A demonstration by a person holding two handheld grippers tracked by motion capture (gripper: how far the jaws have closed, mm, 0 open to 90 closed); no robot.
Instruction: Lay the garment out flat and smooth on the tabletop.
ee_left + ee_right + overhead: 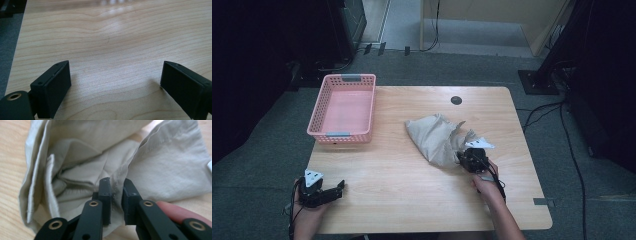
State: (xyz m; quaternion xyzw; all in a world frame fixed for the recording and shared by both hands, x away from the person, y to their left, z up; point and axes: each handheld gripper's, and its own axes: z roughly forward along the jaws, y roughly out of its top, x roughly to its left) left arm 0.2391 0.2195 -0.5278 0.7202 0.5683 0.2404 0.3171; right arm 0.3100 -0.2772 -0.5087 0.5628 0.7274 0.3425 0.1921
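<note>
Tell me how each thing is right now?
Beige cloth: crumpled on the table, an edge pinched.
Right tool: shut on the cloth's edge.
Left tool: open, holding nothing, over bare wood.
Pink basket: upright, empty.

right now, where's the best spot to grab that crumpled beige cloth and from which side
Probably the raised seamed fold at the crumpled beige cloth's near-right end, approached from the person's side and above. That edge stands up off the light wooden table, so jaws can straddle it, whereas the flatter far part offers little to pinch. The right hand-held gripper is already shut on this fold.
</note>
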